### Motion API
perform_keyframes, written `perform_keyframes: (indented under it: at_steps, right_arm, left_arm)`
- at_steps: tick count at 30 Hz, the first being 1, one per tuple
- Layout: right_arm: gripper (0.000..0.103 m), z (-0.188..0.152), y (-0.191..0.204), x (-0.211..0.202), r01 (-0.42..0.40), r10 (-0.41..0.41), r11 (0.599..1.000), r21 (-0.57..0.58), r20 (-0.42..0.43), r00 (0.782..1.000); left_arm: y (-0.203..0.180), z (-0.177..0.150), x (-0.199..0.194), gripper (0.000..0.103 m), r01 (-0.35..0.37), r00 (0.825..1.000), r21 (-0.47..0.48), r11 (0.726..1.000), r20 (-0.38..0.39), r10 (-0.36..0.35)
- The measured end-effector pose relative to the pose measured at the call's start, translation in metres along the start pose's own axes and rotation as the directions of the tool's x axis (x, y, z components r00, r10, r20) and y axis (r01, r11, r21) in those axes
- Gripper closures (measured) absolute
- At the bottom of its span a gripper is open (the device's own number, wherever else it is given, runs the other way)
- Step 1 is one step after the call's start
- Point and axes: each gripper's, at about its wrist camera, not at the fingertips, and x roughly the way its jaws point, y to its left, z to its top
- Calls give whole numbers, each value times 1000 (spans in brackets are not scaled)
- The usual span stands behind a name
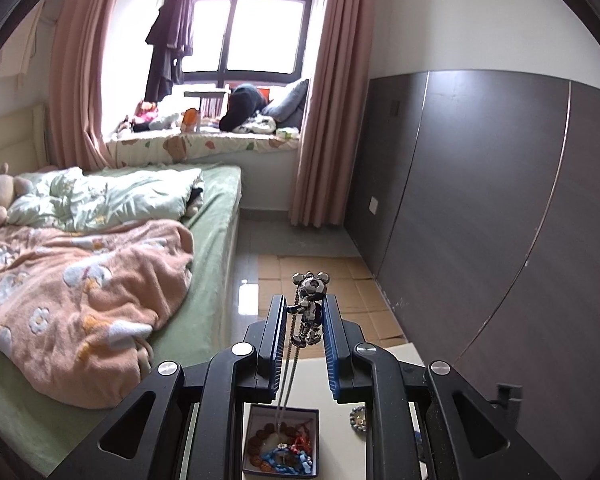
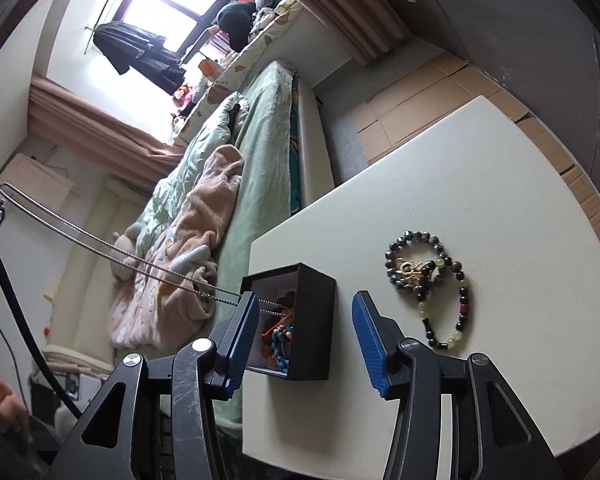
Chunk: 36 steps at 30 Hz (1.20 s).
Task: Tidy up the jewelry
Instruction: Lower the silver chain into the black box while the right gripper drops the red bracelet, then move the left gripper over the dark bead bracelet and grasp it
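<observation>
Left wrist view
- Left tool pose: left tool (image 1: 305,312) points forward and somewhat downward, over the counter (image 1: 342,424), toward the floor beside the bed (image 1: 212,264).
- Room around it: only a pale strip of counter shows between and below the fingers; its far edge lies just behind the fingertips, with cardboard-covered floor (image 1: 324,276) beyond and a dark panelled wall (image 1: 480,200) to the right.
- Left tool grip: blue pads nearly together, pinching a silver mouse-shaped pendant (image 1: 310,304) whose head stands above the fingertips.
- Chain: the chain (image 1: 286,376) drops from the pendant straight into the open box (image 1: 281,442) below.
- Box contents: beaded pieces in brown, red and blue.
- Other jewelry: a small ring-shaped piece (image 1: 358,420) lies on the counter right of the box, partly hidden by the tool.

Right wrist view
- Right tool pose: right tool (image 2: 304,320) is rolled, so the room looks tilted, and angled down at the counter (image 2: 480,184).
- Room around it: the box (image 2: 306,320) sits at the counter's edge nearest the bed (image 2: 260,152); bare counter stretches beyond.
- Right tool grip: jaws spread apart, holding nothing; the box lies between them, untouched as far as can be seen.
- Chain: it (image 2: 112,252) runs taut from the upper left into the box, passing the left finger.
- Bracelets: a cluster of beaded bracelets (image 2: 432,280) lies on the counter, well apart from the box.
- Person: fingers (image 2: 0,404) show at the lower left.
</observation>
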Motion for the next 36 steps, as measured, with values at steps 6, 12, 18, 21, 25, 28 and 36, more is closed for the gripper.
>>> perform_keyframes:
  at_steps: [6, 12, 18, 21, 25, 28, 36]
  right_arm:
    - [54, 1, -18, -18, 20, -20, 1000, 15, 6, 1000]
    - [54, 3, -36, -37, 43, -44, 999, 31, 21, 999]
    - [53, 5, -59, -49, 42, -47, 994, 103, 39, 998]
    - [54, 6, -62, -53, 36, -42, 993, 114, 50, 998]
    - [54, 4, -64, -51, 58, -62, 991, 118, 36, 997]
    - [54, 3, -68, -46, 83, -86, 988, 127, 13, 996]
    - [54, 7, -82, -49, 133, -136, 977, 167, 6, 991]
  left_arm:
    - [6, -38, 41, 84, -9, 994, -36, 999, -113, 4]
    - [16, -80, 78, 83, -57, 978, -87, 995, -204, 39]
    - [22, -119, 104, 54, -48, 951, -203, 978, -308, -17]
    - [14, -128, 103, 47, -28, 954, -240, 970, -296, -46]
    - [-7, -133, 109, 47, 12, 945, -211, 977, -318, -81]
    - [-25, -137, 116, 47, 34, 932, -177, 984, -349, -95]
    - [-67, -145, 141, 47, 85, 894, -82, 993, -434, -112]
